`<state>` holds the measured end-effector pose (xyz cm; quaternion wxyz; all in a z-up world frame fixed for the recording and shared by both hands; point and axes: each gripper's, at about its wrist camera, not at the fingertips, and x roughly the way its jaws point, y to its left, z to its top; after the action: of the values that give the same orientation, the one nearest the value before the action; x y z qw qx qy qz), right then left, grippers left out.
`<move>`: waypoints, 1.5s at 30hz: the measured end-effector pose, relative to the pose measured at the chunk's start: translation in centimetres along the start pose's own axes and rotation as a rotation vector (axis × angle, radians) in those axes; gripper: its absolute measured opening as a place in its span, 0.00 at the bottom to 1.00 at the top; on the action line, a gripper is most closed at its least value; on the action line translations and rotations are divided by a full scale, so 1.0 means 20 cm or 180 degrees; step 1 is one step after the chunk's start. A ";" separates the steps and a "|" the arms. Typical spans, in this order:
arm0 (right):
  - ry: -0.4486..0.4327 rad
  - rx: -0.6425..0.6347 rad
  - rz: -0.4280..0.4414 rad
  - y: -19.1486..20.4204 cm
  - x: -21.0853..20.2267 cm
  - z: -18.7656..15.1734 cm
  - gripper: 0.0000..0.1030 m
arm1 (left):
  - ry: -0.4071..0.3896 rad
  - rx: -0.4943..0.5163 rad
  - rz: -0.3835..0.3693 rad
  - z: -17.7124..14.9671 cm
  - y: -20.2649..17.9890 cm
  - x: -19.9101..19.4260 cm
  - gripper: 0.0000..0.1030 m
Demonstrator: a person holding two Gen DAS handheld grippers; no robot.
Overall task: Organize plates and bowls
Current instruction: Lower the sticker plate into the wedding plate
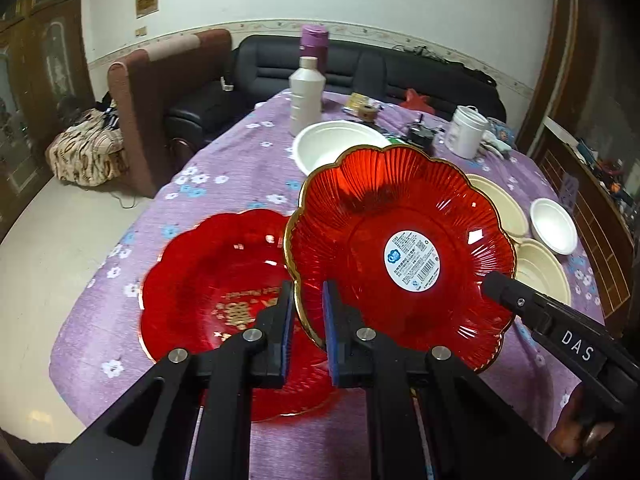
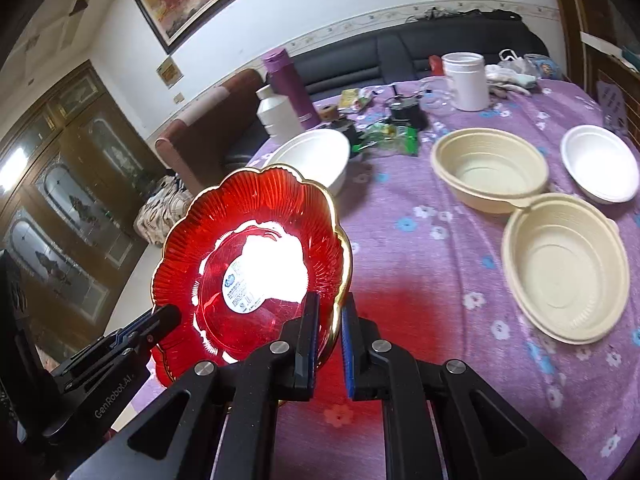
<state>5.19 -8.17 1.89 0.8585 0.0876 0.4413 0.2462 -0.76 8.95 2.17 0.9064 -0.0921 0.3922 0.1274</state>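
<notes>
left gripper (image 1: 308,312) and right gripper (image 2: 330,332) gripping red plate (image 1: 400,248)

A red flower-shaped plate with a gold rim (image 1: 400,248) is held tilted above the surface, a round white label at its centre, its edge between the pads of both tongs. A second red plate with gold lettering (image 1: 216,280) lies flat near the surface's near left edge. A large white bowl (image 1: 332,144) sits toward the far side. Two cream bowls (image 2: 490,168) (image 2: 566,268) rest touching near the right edge, a small white bowl (image 2: 600,164) just beyond them.
</notes>
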 end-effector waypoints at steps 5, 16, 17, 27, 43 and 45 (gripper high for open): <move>0.0060 -0.0078 0.0061 0.07 0.07 0.02 0.09 | 0.0013 -0.0082 0.0097 0.00 0.08 0.01 0.11; 0.0235 -0.0267 0.0199 0.25 0.24 0.04 0.09 | 0.0062 -0.0285 0.0298 0.00 0.27 0.03 0.12; 0.0248 -0.0278 0.0208 0.26 0.25 0.04 0.09 | 0.0066 -0.0300 0.0309 0.00 0.29 0.03 0.12; 0.0362 -0.0355 0.0232 0.34 0.33 0.01 0.09 | 0.0139 -0.0369 0.0371 -0.02 0.37 0.06 0.12; 0.0587 -0.0414 0.0170 0.38 0.46 -0.05 0.09 | 0.0354 -0.0398 0.0394 -0.08 0.45 0.16 0.12; 0.0617 -0.0422 0.0155 0.38 0.47 -0.05 0.09 | 0.0379 -0.0401 0.0395 -0.09 0.45 0.17 0.12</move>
<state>6.31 3.03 -2.71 0.8094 0.0171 0.5028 0.3029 -2.45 17.61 -2.08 0.8642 -0.1319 0.4415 0.2020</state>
